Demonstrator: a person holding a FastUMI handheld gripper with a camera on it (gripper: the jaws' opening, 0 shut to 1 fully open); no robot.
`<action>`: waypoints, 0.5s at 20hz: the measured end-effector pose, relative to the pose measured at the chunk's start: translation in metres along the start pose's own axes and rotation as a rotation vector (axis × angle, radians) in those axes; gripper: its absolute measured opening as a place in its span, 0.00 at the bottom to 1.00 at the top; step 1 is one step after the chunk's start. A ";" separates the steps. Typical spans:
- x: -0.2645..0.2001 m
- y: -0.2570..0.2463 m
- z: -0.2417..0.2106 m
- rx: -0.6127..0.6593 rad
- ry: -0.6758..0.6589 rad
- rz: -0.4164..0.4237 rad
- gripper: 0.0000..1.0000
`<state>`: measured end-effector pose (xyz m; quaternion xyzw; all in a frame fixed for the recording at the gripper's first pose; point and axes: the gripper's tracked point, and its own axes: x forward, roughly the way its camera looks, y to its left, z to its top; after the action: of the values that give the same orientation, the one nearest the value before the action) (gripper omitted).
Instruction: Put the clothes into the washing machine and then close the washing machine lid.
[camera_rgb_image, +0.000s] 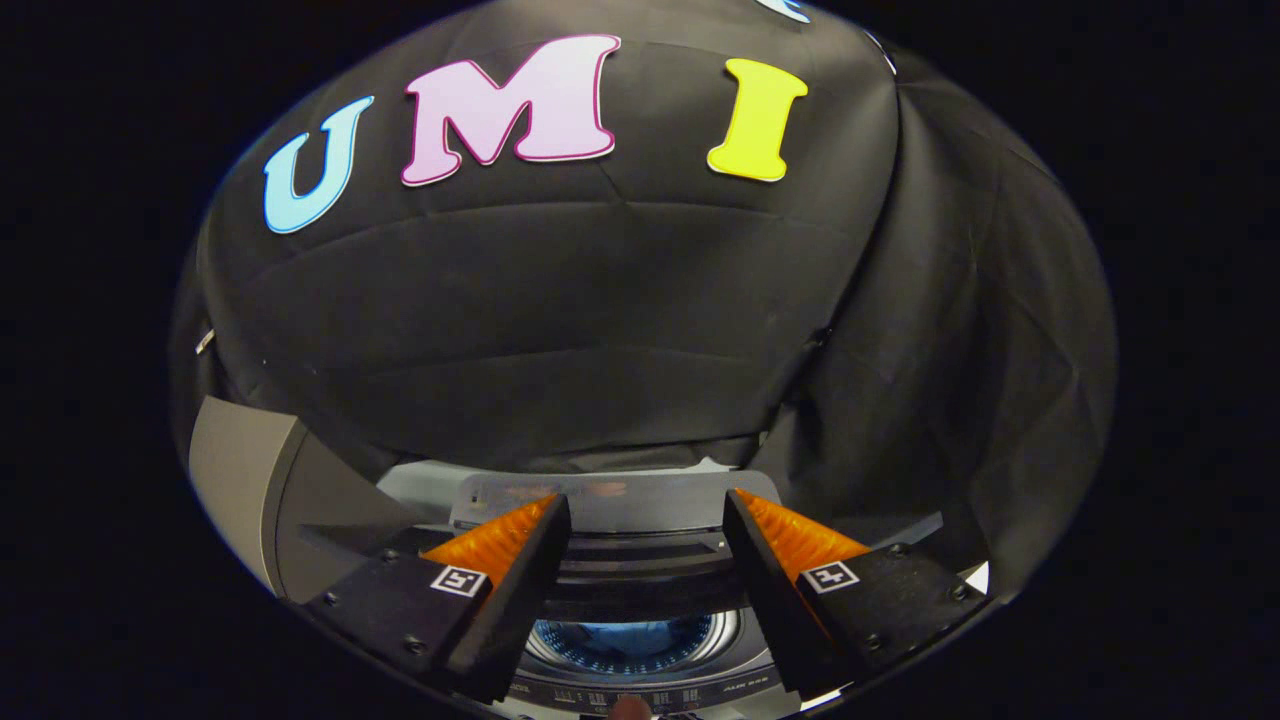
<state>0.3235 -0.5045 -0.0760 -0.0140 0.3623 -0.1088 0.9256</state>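
While the gripper (647, 510) hovers:
Jaws: spread apart, holding nothing.
Washing machine (610, 505): below, between the fingers.
Drum (632, 640): open, bluish inside.

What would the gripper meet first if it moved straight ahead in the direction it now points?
Probably the black cloth wall behind the washing machine. The gripper has its jaws open and empty, aimed above the machine's open drum, which lies below them. Depth is unclear, so the machine's raised back part could come first.
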 end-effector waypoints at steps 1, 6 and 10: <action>0.002 0.001 0.000 0.005 -0.003 -0.006 0.98; 0.002 0.001 -0.005 -0.005 0.005 -0.004 0.98; 0.002 0.000 -0.005 -0.001 0.002 -0.011 0.98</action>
<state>0.3217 -0.5049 -0.0807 -0.0162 0.3630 -0.1137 0.9247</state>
